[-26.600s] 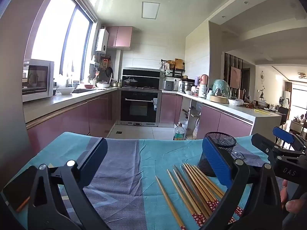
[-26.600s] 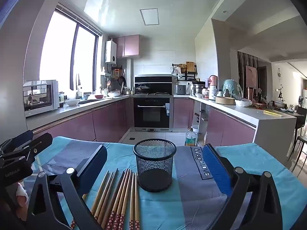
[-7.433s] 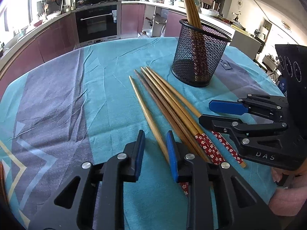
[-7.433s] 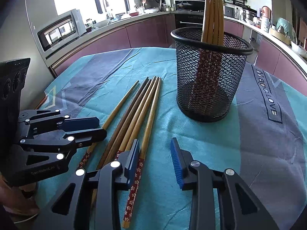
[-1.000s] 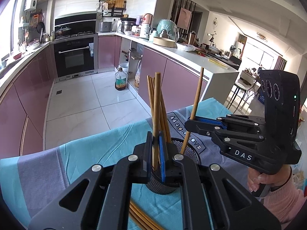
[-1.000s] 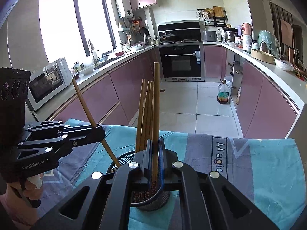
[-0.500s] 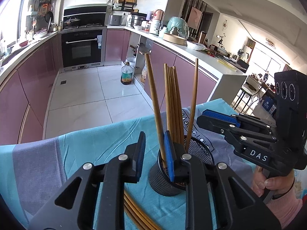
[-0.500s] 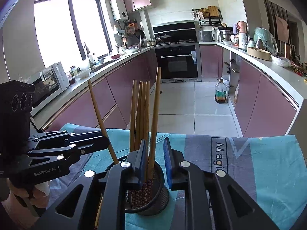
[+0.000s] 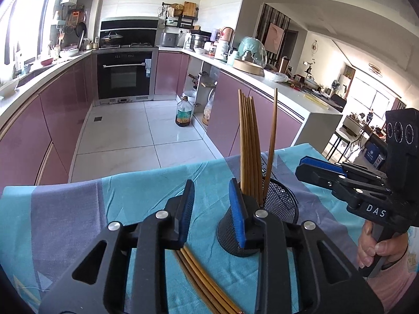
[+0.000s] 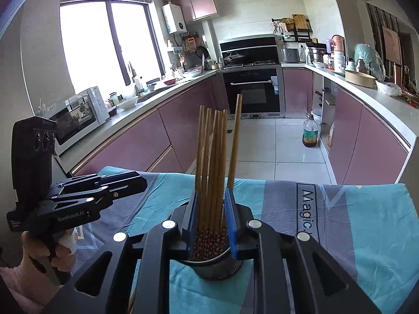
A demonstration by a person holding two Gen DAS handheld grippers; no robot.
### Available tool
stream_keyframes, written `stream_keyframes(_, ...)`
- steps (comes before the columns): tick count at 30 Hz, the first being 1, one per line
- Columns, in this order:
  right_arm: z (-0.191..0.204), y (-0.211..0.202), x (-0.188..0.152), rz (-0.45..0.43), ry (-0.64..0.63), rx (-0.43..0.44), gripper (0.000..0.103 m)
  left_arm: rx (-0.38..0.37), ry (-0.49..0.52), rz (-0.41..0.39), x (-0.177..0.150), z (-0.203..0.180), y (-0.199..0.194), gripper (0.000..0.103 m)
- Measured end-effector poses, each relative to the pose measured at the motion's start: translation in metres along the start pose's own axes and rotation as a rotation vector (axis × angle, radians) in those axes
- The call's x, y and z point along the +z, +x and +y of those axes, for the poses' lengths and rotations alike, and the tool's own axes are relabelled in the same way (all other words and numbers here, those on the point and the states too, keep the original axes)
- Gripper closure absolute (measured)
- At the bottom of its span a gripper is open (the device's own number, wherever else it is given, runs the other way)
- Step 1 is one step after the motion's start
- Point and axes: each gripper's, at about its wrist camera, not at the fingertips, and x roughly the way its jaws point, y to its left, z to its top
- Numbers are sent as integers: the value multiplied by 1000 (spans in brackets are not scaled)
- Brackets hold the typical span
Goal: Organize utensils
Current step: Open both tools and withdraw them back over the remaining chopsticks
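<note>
I work over the table (image 9: 78, 209), which has a blue and grey cloth. On it stands the mesh cup (image 9: 282, 206), and six chopsticks (image 10: 213, 157) stand upright inside, one of them leaning a little apart. I judge the step in hand is the drop-off: both tools are empty and near the cup.

The left gripper (image 9: 212, 206) has its jaws well apart and holds nothing; the cup is just beside its right finger. The right gripper (image 10: 213, 225) is also open with nothing clamped; in its view the cup and sticks sit between the fingers.

A few loose sticks (image 9: 204, 280) lie flat on the cloth below the left gripper. The next move, I think, is to lower there, close on one stick and lift it to the cup.
</note>
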Motion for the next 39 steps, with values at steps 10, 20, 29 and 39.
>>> stream_keyframes(10, 37, -13, -37, 47, -73, 130, 70, 102, -15, -5, -54, 17, -32, 54)
stream_keyframes(20, 60, 42, -94, 264, -40, 161, 69, 128, -59, 140, -129, 35, -22, 54)
stream_keyframes(29, 64, 60, -105, 317, -30, 138, 70, 98, -35, 196, -146, 16, -9, 53)
stream_keyframes(39, 68, 69, -113, 326, -53, 105, 73, 94, -3, 256, -150, 2, 12, 53)
